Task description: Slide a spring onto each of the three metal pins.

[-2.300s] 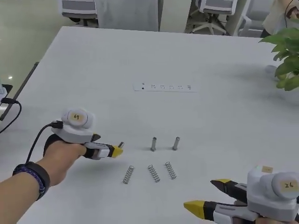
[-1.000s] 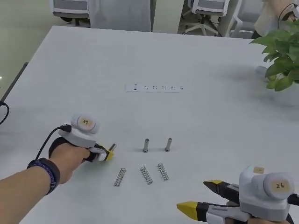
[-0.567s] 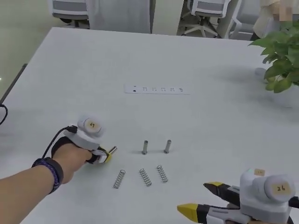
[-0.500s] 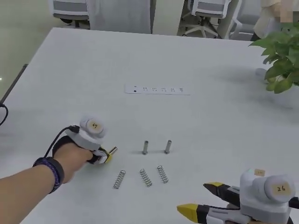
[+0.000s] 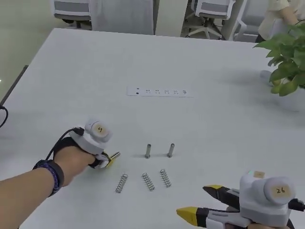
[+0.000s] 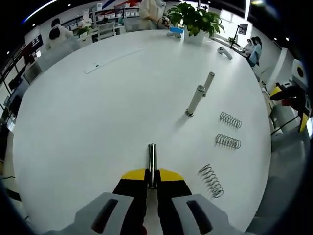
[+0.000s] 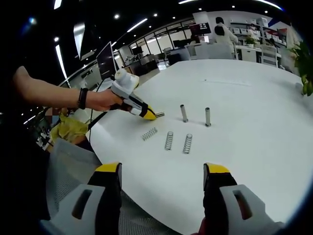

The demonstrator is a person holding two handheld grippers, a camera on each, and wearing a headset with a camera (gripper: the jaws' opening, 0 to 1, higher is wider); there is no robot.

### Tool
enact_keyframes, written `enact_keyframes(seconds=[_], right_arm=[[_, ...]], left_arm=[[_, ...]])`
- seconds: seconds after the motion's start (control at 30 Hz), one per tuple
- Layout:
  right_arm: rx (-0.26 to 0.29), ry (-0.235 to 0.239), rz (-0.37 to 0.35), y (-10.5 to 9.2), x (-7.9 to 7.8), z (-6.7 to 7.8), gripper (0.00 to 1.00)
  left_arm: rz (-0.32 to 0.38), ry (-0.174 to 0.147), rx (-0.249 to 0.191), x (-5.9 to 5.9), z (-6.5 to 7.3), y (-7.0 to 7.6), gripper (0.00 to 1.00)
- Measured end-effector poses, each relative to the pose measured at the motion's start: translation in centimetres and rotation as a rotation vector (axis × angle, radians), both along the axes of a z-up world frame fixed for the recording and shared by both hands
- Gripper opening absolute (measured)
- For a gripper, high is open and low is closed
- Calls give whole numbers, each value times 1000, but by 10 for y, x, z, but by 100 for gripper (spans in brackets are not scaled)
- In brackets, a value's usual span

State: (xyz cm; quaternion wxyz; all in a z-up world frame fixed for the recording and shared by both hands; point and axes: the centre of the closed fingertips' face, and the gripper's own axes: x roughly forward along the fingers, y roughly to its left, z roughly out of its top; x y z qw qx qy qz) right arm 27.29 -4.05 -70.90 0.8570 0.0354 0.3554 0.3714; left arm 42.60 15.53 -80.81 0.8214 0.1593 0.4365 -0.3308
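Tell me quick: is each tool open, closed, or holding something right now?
Left tool: closed on a metal pin.
Right tool: open, holding nothing.

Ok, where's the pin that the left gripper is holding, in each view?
Head view: held pin lower left of centre, in the left gripper.
Left gripper view: lower centre, straight ahead.
Right gripper view: near centre.
Landmark: three springs beside it.

Table point(image 5: 143, 57): white, with power strip point(image 5: 159, 91)
Seating: office chairs point(image 5: 213, 7) beyond far edge
Plant point(image 5: 286, 57): leafy, far right
Lighting: ceiling strips point(image 7: 137, 25)
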Motion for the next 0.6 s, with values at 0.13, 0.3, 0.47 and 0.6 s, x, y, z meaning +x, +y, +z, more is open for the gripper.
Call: enact_keyframes(seconds=[0.13, 0.3, 0.47, 0.6], right_arm=[[1, 4, 9, 3, -1, -1, 66], [5, 4, 15, 5, 0, -2, 65], [13, 8, 21, 9, 1, -4, 64], [23, 12, 36, 14, -1, -5, 63]], left_arm=[[9, 6, -9, -3, 0, 2, 0], [47, 6, -31, -4, 3, 9, 0], [50, -10, -33, -7, 11, 12, 0], [58, -18, -44, -8, 16, 15, 0]])
